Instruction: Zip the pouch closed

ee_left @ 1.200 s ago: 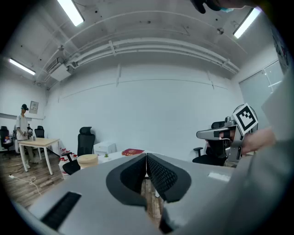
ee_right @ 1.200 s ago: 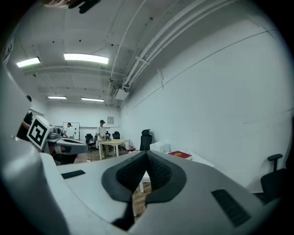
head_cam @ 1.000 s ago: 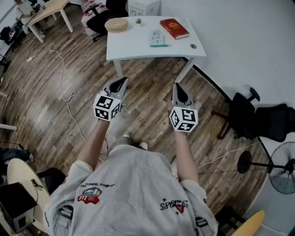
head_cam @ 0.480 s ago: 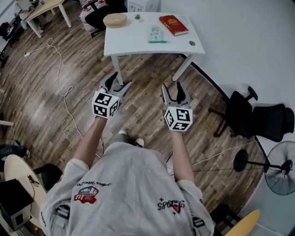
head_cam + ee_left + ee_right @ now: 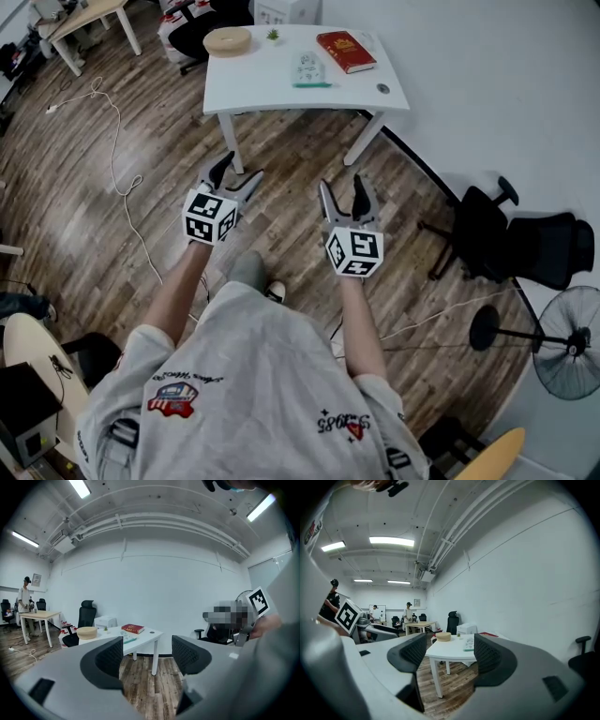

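White table [image 5: 262, 86] bearing pouch [image 5: 310, 66]: well ahead | left gripper [image 5: 234, 173], right gripper [image 5: 342, 187]: jaws just spread, empty, readied for approach.

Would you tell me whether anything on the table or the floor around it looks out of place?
Nothing on the white table looks spilled or damaged; the pouch, red book and round bowl lie tidy. Only the loose white cable snaking over the floor stands out, a possible trip hazard.
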The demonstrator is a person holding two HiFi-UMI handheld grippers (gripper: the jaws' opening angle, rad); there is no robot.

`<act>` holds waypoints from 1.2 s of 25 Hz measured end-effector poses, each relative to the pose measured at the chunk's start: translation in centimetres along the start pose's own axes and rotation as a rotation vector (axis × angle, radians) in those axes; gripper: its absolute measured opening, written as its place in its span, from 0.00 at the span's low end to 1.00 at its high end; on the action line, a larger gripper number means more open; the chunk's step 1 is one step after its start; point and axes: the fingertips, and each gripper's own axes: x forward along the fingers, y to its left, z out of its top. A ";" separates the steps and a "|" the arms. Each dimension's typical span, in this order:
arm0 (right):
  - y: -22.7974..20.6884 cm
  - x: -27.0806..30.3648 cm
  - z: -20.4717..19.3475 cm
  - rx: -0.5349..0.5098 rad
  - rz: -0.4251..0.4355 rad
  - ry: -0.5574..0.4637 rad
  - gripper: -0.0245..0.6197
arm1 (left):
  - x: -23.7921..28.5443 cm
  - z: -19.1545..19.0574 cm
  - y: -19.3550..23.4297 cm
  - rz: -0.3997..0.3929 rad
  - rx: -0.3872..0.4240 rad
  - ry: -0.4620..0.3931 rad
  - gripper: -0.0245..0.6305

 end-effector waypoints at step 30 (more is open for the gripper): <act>-10.7 23.8 0.5 -0.029 -0.066 0.107 0.51 | 24.5 3.9 12.1 -0.161 -0.013 0.003 0.51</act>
